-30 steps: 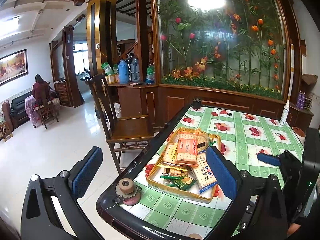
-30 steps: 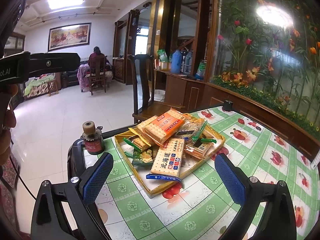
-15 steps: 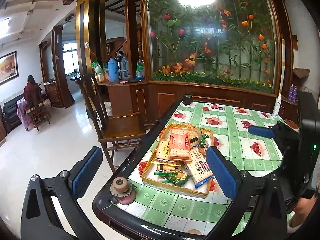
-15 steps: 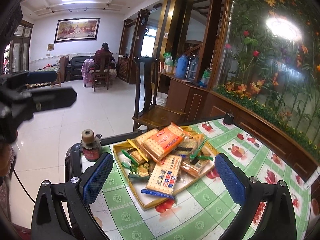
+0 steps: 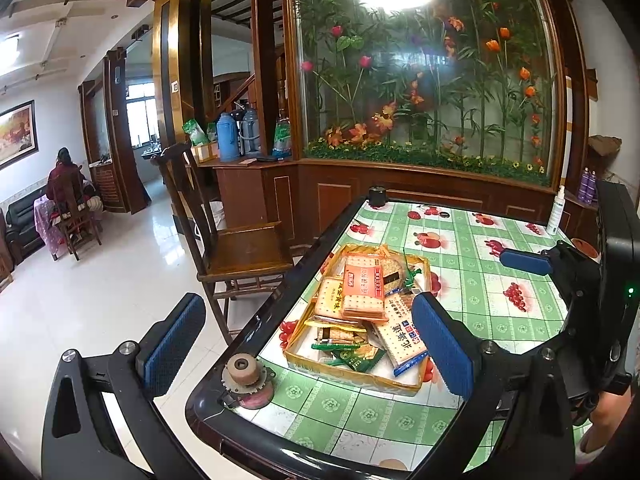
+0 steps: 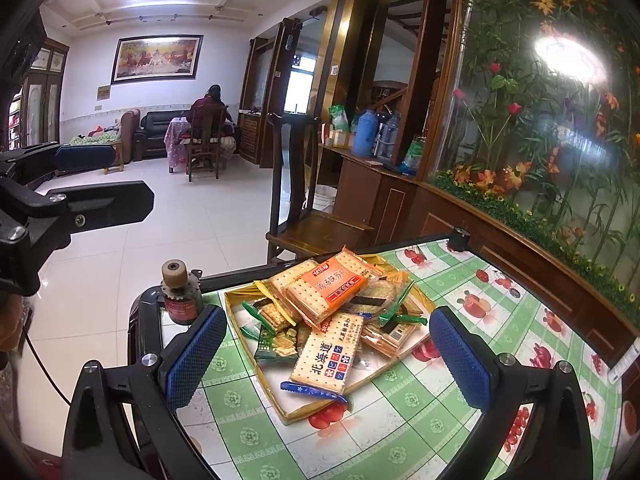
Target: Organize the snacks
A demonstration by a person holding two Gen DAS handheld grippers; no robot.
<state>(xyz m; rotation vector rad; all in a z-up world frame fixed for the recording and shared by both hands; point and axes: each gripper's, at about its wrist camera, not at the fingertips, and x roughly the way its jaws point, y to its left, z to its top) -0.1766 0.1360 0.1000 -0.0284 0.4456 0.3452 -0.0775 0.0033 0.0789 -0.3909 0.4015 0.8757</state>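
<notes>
1. Snacks sit in a loose heap in the yellow tray [image 6: 262, 354] on the surface [image 6: 400, 432], near its corner. Nothing is sorted by kind, and the packs overlap at odd angles.
2. Orange cracker pack [image 6: 334, 286] lies on top of the heap, toward 12 o'clock. White cracker pack [image 6: 326, 356] hangs over the tray rim at 6 o'clock. Small green packets [image 6: 276, 342] are at 9 o'clock of the heap, partly buried.
3. Right hand-held gripper [image 6: 328, 364]: fingers wide apart, holding nothing, framing the tray from the near side. We judge it's lined up on the white pack, since that one is nearest and overhangs.
4. Left hand-held gripper [image 5: 308, 344]: also spread apart and empty, off toward the surface's edge, so it isn't lined up on any pack.
5. A small spool-like object [image 6: 178, 294] stands on the corner at 9 o'clock of the tray, apart from it.
6. Stage is unclear: the heap fits snacks gathered into the tray, or snacks waiting to be arranged.
</notes>
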